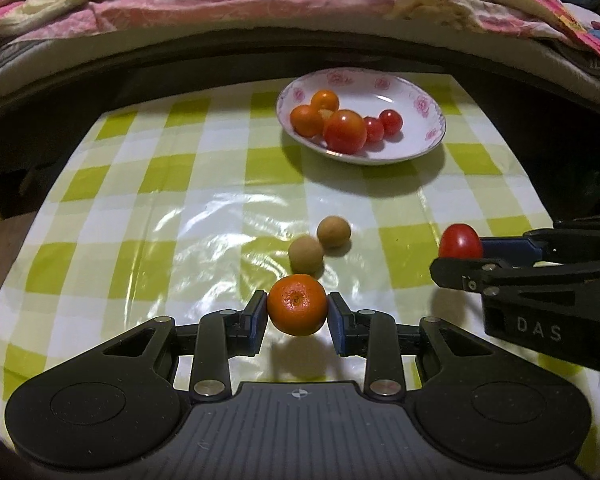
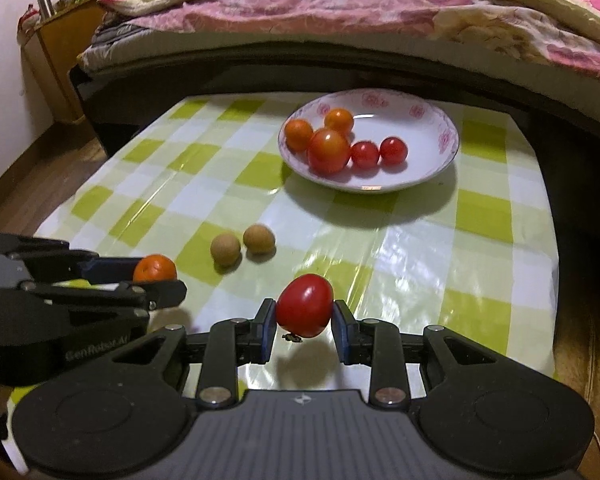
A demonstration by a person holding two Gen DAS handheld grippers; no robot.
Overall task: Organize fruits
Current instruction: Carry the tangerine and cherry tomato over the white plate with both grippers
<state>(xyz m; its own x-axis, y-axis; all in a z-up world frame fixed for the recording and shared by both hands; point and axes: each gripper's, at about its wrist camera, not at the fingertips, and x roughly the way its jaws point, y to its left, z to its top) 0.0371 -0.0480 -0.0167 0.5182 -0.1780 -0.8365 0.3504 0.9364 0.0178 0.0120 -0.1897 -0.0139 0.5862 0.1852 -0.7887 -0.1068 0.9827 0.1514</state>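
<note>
In the left wrist view, the left gripper (image 1: 298,312) fills the lower middle of the frame, its fingers pinching an orange (image 1: 297,305) from both sides; the fruit hangs clear of the cloth (image 1: 148,216), with its shadow showing below it. Just above the orange, two brown balls (image 1: 319,244) lie on the cloth side by side, touching or nearly so. Upper centre-right sits the plate (image 1: 420,92), holding two small oranges at its left, a bigger tomato in the middle and two cherry tomatoes at its right. At the right edge the right gripper (image 1: 460,254) reaches in sideways, its fingers closed on a tomato (image 1: 460,241). A bed (image 1: 260,4) with pink covers runs along the top.

In the right wrist view, the left gripper (image 2: 156,274) enters from the left edge, clamping the orange (image 2: 154,267). The brown balls (image 2: 242,245) lie centre-left on the cloth (image 2: 480,240). The right gripper (image 2: 305,314) sits lower centre, its fingers pressed on the tomato (image 2: 305,305), which is held above the cloth. The plate (image 2: 432,120) is upper centre-right, well apart from both grippers. The bed (image 2: 300,12) spans the top.
</note>
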